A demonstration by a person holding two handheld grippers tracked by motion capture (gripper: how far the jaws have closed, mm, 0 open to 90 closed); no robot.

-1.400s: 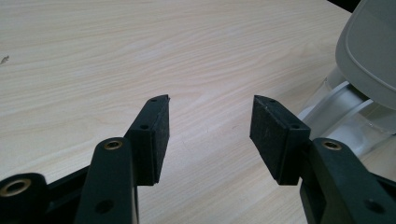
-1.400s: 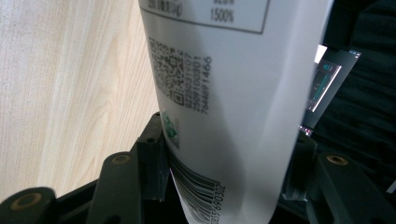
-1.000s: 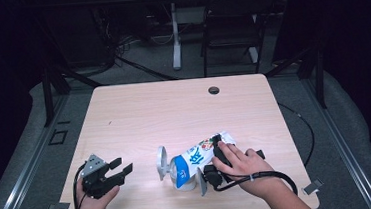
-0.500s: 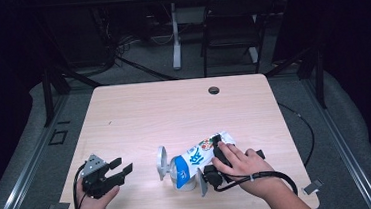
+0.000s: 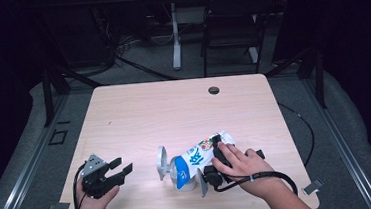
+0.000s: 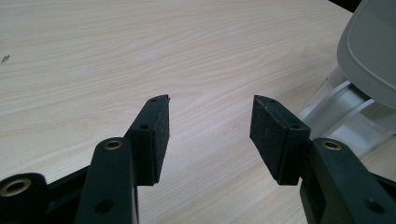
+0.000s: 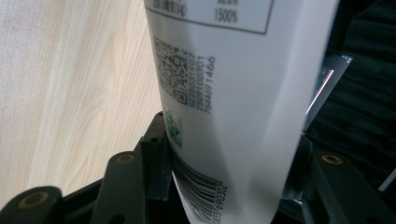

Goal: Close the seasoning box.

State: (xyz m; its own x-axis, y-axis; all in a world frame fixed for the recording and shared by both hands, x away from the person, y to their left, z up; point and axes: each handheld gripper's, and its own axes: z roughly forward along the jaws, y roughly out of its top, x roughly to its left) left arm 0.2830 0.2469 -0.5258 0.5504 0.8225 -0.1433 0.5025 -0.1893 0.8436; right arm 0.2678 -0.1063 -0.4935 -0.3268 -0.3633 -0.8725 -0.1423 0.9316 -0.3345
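Note:
A white and blue printed pouch [image 5: 200,156] lies tilted, its lower end over a clear container [image 5: 184,182] whose grey lid [image 5: 162,162] stands open. My right gripper [image 5: 218,154], under the person's hand, is shut on the pouch's upper end. In the right gripper view the pouch [image 7: 233,93], with its barcode and QR code, is squeezed between both jaws of that gripper [image 7: 229,144]. My left gripper [image 5: 122,165] is open near the table's front left and points toward the container. Nothing is between its pads [image 6: 210,116], and the grey lid [image 6: 369,51] is off to its right.
The wooden table [image 5: 174,115] has a round cable hole [image 5: 214,90] near its far edge. Cables trail from both grippers off the front edge. A chair [image 5: 232,25] and a table leg stand on the dark floor behind.

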